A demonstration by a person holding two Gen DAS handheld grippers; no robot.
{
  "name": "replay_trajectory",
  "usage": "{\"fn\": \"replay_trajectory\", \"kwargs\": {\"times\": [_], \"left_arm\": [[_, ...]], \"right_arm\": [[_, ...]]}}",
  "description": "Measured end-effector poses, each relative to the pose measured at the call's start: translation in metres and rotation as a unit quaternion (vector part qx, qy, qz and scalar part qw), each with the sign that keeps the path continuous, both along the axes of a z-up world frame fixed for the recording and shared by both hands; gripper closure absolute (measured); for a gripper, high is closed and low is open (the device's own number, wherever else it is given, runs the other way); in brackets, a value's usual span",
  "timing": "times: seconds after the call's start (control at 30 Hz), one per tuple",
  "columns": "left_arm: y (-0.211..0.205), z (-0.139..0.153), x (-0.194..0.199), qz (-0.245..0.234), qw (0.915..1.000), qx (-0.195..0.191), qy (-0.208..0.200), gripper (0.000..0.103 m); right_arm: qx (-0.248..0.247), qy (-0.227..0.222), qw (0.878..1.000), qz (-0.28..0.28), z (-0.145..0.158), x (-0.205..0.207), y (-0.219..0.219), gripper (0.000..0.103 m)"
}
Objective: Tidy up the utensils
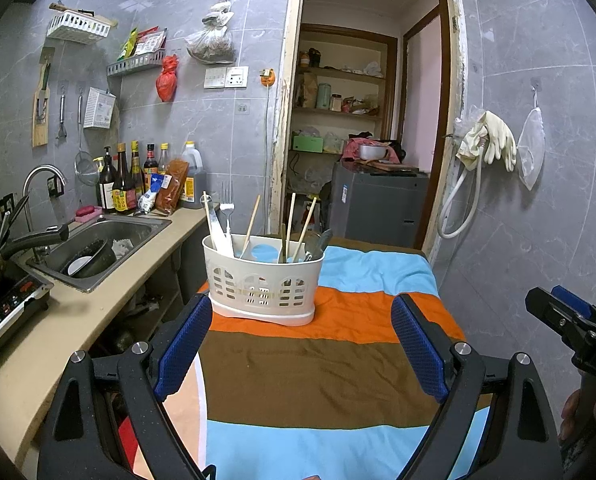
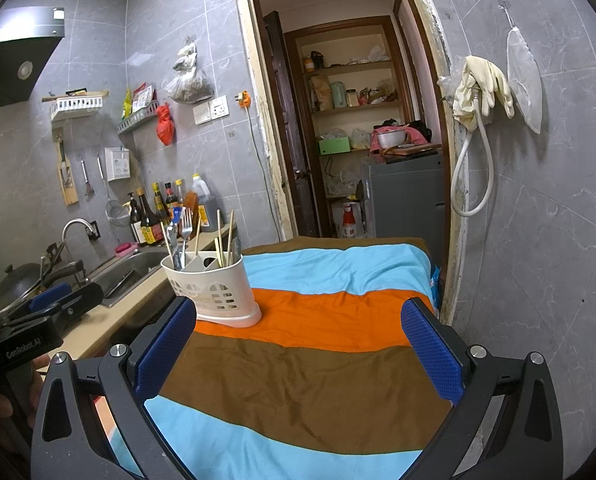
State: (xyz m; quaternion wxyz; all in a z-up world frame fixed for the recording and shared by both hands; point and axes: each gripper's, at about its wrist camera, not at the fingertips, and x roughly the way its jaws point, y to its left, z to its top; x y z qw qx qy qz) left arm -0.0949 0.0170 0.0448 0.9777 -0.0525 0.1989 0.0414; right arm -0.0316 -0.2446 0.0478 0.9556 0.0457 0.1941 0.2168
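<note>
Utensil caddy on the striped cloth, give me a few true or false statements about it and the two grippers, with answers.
1. The utensil caddy stands upright on the striped cloth. True.
2. The left gripper is clamped on a fork. False: its jaws stand open, nothing between them.
3. A fork stands in the caddy, tines up. True.
4. The caddy sits in the sink. False: it is on the cloth, beside the counter.
5. The right gripper is open and empty. True.

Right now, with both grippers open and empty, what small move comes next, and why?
Probably nothing beyond easing back: the utensil caddy already holds the fork and chopsticks, and no loose utensil shows on the striped cloth. Left gripper and right gripper have open, empty jaws.
</note>
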Motion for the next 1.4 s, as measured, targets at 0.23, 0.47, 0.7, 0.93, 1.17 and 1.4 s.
{"fn": "replay_trajectory", "kwargs": {"times": [0.23,0.47,0.7,0.93,1.17,1.4], "left_arm": [[0.000,0.000,0.000,-0.001,1.0000,0.000,0.000,0.015],[-0.003,-0.001,0.003,-0.001,1.0000,-0.002,0.001,0.015],[-0.005,-0.002,0.005,0.000,1.0000,-0.003,0.001,0.015],[-0.008,-0.005,0.010,0.003,1.0000,-0.005,0.004,0.015],[-0.005,-0.010,0.018,-0.001,0.9999,-0.014,0.008,0.015],[-0.005,-0.011,0.023,0.002,0.9999,-0.015,0.008,0.015]], "right_arm": [[0.000,0.000,1.000,-0.001,0.000,0.000,0.000,0.000],[0.000,0.001,1.000,-0.001,0.001,0.001,0.000,0.000],[-0.001,0.001,1.000,0.000,0.000,0.000,0.000,0.000],[-0.001,0.002,1.000,-0.001,0.001,0.001,0.000,0.000],[-0.003,0.005,1.000,-0.002,-0.001,0.001,-0.002,0.000],[-0.004,0.007,1.000,-0.002,-0.002,0.001,-0.003,0.000]]}}
